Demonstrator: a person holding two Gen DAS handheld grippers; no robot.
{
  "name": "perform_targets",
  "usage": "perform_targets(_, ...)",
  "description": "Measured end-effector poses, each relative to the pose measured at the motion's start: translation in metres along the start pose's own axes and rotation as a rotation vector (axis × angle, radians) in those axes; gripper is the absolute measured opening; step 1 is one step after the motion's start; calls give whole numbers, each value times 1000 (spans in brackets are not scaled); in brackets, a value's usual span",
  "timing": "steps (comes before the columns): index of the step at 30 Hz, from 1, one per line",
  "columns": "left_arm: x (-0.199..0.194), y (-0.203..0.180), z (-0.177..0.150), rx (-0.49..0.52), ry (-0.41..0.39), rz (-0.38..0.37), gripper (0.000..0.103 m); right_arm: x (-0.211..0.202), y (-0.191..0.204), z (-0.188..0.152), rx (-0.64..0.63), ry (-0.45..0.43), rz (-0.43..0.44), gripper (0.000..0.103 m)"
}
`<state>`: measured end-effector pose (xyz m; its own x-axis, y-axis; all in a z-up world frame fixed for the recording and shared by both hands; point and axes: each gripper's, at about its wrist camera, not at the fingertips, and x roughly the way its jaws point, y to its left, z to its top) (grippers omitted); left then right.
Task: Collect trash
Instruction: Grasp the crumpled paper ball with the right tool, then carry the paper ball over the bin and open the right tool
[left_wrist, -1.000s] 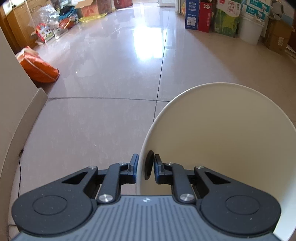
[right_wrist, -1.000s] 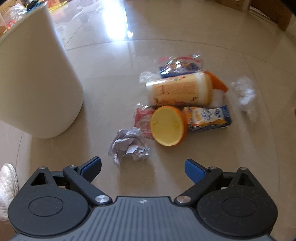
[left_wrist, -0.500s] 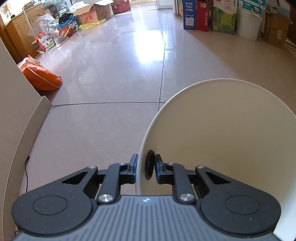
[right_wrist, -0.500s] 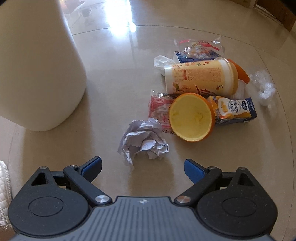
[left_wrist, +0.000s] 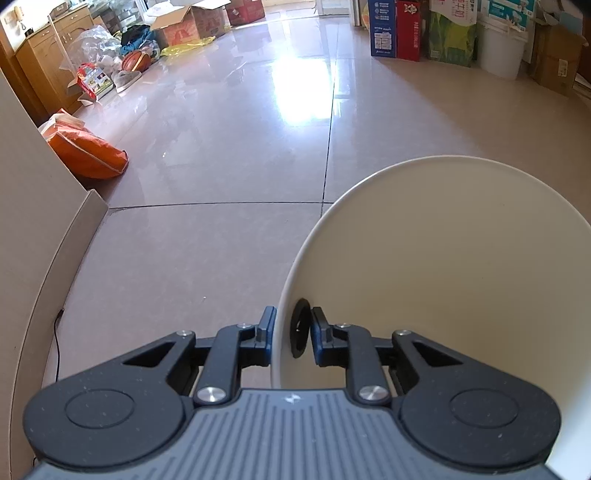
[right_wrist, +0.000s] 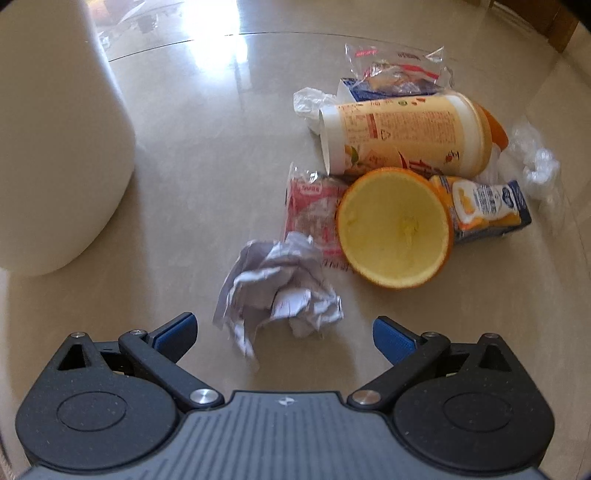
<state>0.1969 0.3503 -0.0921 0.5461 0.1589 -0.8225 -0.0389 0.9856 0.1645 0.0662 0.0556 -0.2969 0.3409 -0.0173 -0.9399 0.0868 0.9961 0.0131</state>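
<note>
My left gripper (left_wrist: 288, 332) is shut on the rim of a cream-white trash bin (left_wrist: 443, 280), one finger outside the wall and one inside. The same bin (right_wrist: 55, 140) stands on the floor at the left of the right wrist view. My right gripper (right_wrist: 284, 332) is open, just above and short of a crumpled paper ball (right_wrist: 277, 288). Beyond the ball lie a pink snack wrapper (right_wrist: 310, 210), a hollow orange half (right_wrist: 395, 229), a small milk carton (right_wrist: 487, 206), a pale yellow bottle (right_wrist: 402, 136) on its side, a clear wrapper (right_wrist: 395, 70) and crumpled clear plastic (right_wrist: 535, 162).
Glossy beige tiles (left_wrist: 229, 155) stretch ahead. An orange bag (left_wrist: 85, 151) lies by a beige wall (left_wrist: 29, 221) on the left. Cardboard boxes (left_wrist: 192, 22), a basketball (left_wrist: 136, 61) and a white bucket (left_wrist: 502, 48) line the far end of the room.
My right gripper has moved forward and down toward the trash pile, so the paper ball now sits just ahead of its open fingers. The left gripper keeps its hold on the bin rim.
</note>
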Motion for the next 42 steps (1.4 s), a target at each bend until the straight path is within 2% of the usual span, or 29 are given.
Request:
perform_targets(6, 1, 3, 1, -12, 6, -2, 20, 13, 6, 9, -1, -19, -33, 101)
perform_targets(9, 2, 5, 1, -13, 8, -1, 20, 19, 8, 11, -13, -13, -39, 92)
perform_targets(16, 3, 8, 1, -23, 14, 1, 20, 22, 12, 9, -86, 0, -66, 61)
perform_targets(23, 5, 9, 2, -31, 21, 3, 20, -3, 11, 11, -160, -7, -62, 58)
perform_targets(29, 7, 10, 2, -40, 26, 5, 20, -72, 11, 29, -233, -61, -25, 58)
perform_targets(35, 8, 11, 2, -40, 29, 8, 20, -161, 16, 72, -298, -165, 53, 58)
perform_targets(39, 9, 10, 2, -40, 29, 13, 20, -216, 40, 101, -375, -274, 130, 59)
perform_targets(42, 9, 9, 3, -42, 31, 15, 20, -239, 63, 119, -422, -336, 190, 59)
